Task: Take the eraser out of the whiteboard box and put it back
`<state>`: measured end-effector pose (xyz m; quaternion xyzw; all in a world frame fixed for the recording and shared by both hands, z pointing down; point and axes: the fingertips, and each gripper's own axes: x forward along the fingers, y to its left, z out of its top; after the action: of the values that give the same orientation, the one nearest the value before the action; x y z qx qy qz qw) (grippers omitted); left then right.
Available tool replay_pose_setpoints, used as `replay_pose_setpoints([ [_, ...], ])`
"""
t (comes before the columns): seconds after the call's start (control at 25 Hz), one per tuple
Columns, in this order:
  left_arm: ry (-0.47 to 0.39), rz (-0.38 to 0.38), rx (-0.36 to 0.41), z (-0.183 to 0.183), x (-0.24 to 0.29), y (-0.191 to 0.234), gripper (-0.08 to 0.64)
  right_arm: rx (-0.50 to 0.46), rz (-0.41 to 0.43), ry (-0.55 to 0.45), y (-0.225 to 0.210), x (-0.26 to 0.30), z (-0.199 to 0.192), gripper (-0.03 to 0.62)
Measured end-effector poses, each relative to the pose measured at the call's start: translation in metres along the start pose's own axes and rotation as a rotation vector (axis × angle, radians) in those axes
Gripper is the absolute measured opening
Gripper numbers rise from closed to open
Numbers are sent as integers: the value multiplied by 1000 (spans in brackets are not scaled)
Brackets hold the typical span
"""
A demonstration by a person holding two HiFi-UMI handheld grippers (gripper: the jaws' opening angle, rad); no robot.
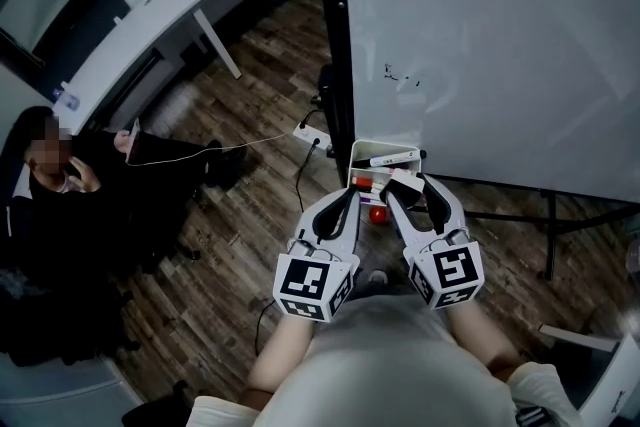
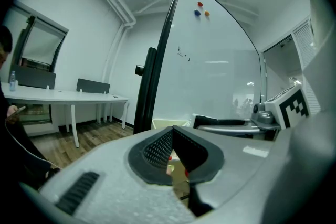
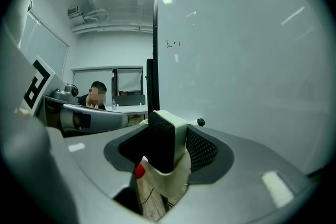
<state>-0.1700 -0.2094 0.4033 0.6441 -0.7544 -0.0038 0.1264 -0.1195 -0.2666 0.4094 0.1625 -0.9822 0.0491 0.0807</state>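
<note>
— Cream box (image 1: 372, 151) at the foot of the whiteboard (image 1: 480, 45): that's the head view. What's round it?

— A marker (image 1: 392, 158) lies inside the box. The eraser (image 1: 404, 181) is out of the box, over its near edge, pinched in the right gripper (image 1: 407, 184). I can't tell whether it touches the rim.

— And the other gripper?

— The left gripper (image 1: 347, 196) sits just left of the box's near corner, tips together. A red blob (image 1: 377, 213) shows just below the box, between the two grippers. A person (image 1: 60, 205) sits well to the left of the box, on the wood floor (image 1: 250, 65).

— The left gripper view?

— Its jaws meet at the tips and nothing is between them. The box's rim shows just beyond those tips. The right gripper reaches in on the box's right side, and the whiteboard rises behind the box.

— The right gripper view?

— Its jaws stand wide, both pressed on the eraser's sides, so it has a firm hold. The eraser has a white body and a black felt face turned left. The box lies directly beneath the eraser. The red blob peeks out at the box's left. The person is far behind the box, and the left gripper is off to the box's left.
</note>
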Motion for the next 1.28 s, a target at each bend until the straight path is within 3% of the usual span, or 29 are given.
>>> replay_pose_setpoints([
  [0.64,4,-22,4,0,-6,-9,5,7,-2,-2,6,-6,2,258],
  [1.28,-6,-51,18,-1,-22,-20,5,10,-48,-33,11,-33,10,245],
])
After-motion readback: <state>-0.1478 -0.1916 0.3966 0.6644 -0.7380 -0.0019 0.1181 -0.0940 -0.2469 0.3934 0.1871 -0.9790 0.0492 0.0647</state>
